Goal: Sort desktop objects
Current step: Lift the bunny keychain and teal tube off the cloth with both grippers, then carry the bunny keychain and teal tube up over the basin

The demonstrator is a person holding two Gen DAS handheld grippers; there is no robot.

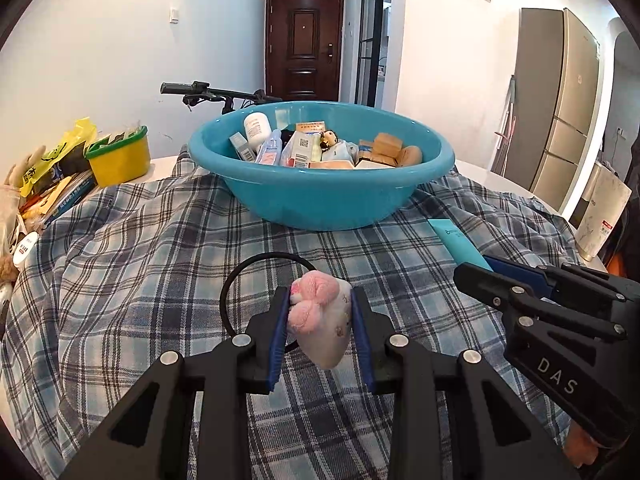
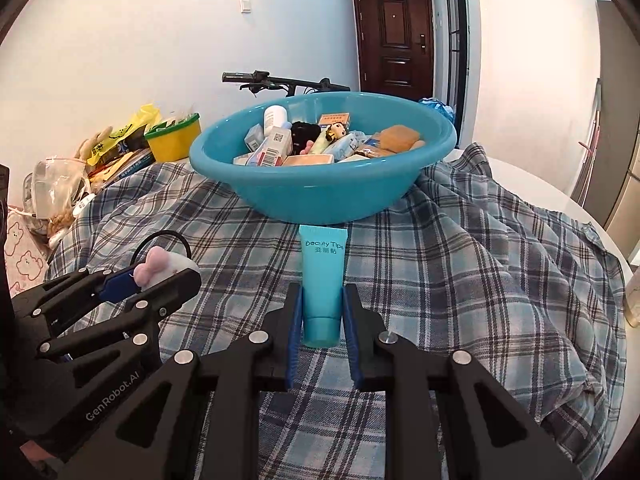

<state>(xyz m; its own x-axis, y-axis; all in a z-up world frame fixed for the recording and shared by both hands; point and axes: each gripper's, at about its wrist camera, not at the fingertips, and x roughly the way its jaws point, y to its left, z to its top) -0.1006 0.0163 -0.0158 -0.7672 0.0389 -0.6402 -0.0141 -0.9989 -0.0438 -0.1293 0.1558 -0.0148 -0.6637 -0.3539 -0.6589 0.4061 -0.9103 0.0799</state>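
Currently — left gripper (image 1: 320, 312) clamped on plush hair tie (image 1: 320, 320) | right gripper (image 2: 322, 308) clamped on teal tube (image 2: 322, 276) — both held short of blue basin (image 1: 320, 204), above plaid cloth (image 1: 140, 248)

I see a blue, grey and white plaid cloth (image 1: 168, 240) under a teal basin (image 1: 320, 196). My left gripper (image 1: 320, 332) is black with blue pads, around a pink and white plush hair tie (image 1: 320, 320) on a black loop. The tube (image 2: 322, 280) is turquoise. A yellow tub (image 1: 120, 160) has a green rim.
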